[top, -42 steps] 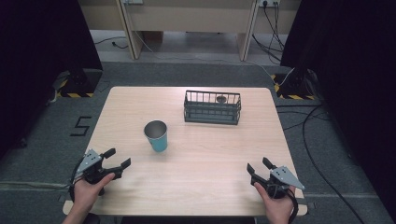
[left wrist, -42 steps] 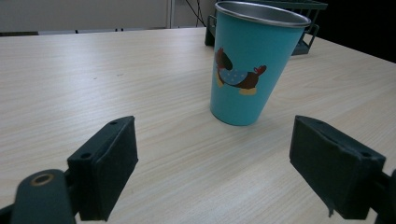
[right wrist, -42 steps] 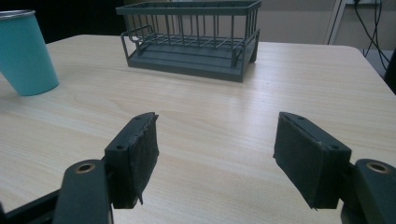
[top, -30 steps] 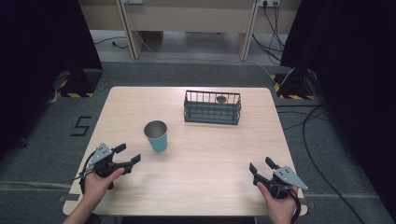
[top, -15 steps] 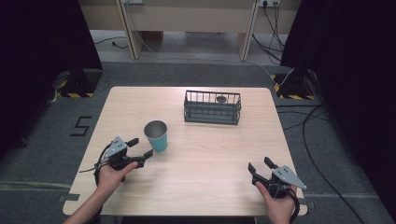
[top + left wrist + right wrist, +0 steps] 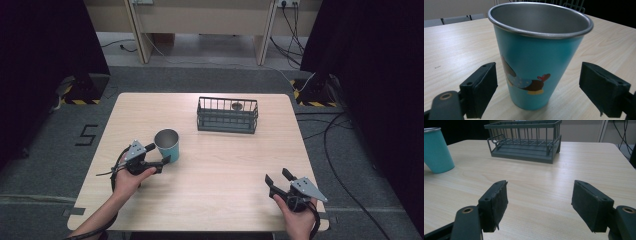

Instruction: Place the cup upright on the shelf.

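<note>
At the left of the high view, the left hand-held gripper sits low over the pale wooden tabletop, its jaws spread wide and pointing at the teal metal cup with a bare steel rim and inside. The cup stands upright on the tabletop, left of centre and near the person's side. In the left gripper view the cup stands between the two black jaw pads, with a clear gap on each side, so neither pad touches it; a small cartoon figure with a red bow is printed low on its wall.

Further right and towards the far edge stands a dark grey wire basket with a solid base, well apart from the cup; a small round dark thing lies inside it, too small to identify.

At the right near corner, the right hand-held gripper rests close to the tabletop edge, jaws likewise wide apart and holding nothing. In the right gripper view its pads frame bare wood, with the basket ahead and the cup at far left.
</note>
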